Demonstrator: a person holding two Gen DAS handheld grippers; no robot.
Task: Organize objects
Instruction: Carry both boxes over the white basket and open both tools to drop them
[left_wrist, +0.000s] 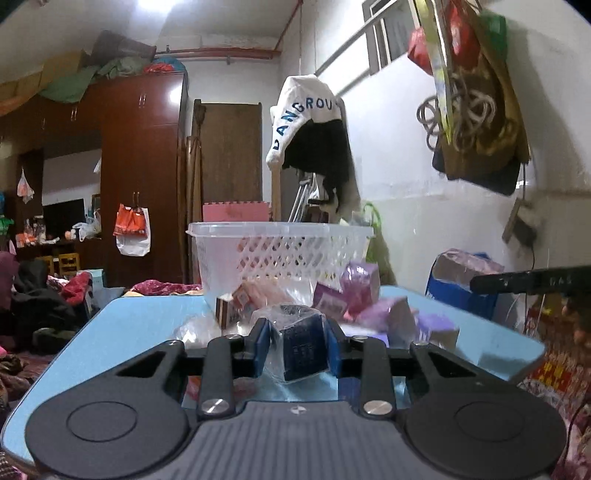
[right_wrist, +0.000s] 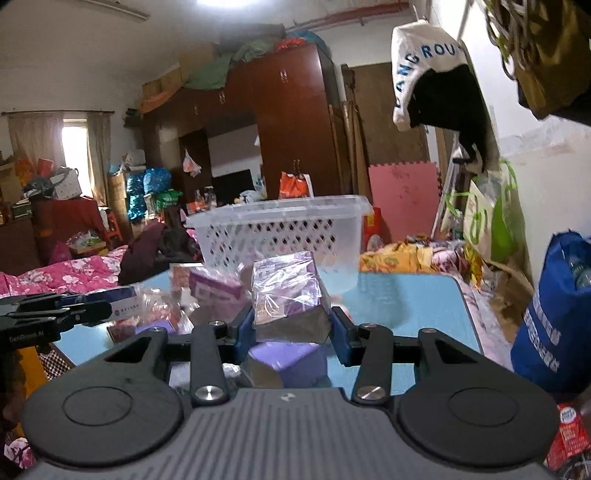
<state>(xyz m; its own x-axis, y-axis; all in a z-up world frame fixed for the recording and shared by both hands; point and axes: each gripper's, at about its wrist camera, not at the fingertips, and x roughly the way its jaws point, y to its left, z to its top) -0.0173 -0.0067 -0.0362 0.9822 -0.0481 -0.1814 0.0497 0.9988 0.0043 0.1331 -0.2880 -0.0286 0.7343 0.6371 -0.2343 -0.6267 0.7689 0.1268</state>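
Note:
My left gripper (left_wrist: 297, 345) is shut on a dark blue box (left_wrist: 304, 349) wrapped in clear plastic, held above the blue table (left_wrist: 147, 317). My right gripper (right_wrist: 291, 328) is shut on a purple box (right_wrist: 290, 295) in clear plastic, held above the table (right_wrist: 406, 306). A clear plastic basket (left_wrist: 280, 251) stands at the table's far side, also in the right wrist view (right_wrist: 280, 229). Several wrapped purple and pink boxes (left_wrist: 354, 295) lie between the grippers and the basket. The left gripper shows at the left edge of the right wrist view (right_wrist: 55, 310).
A blue bag (right_wrist: 550, 325) stands right of the table. Clothes and bags (left_wrist: 476, 110) hang on the wall at right. A bed with pink bedding (right_wrist: 74, 273) lies left. The right gripper's finger (left_wrist: 532, 280) reaches in at the right of the left wrist view.

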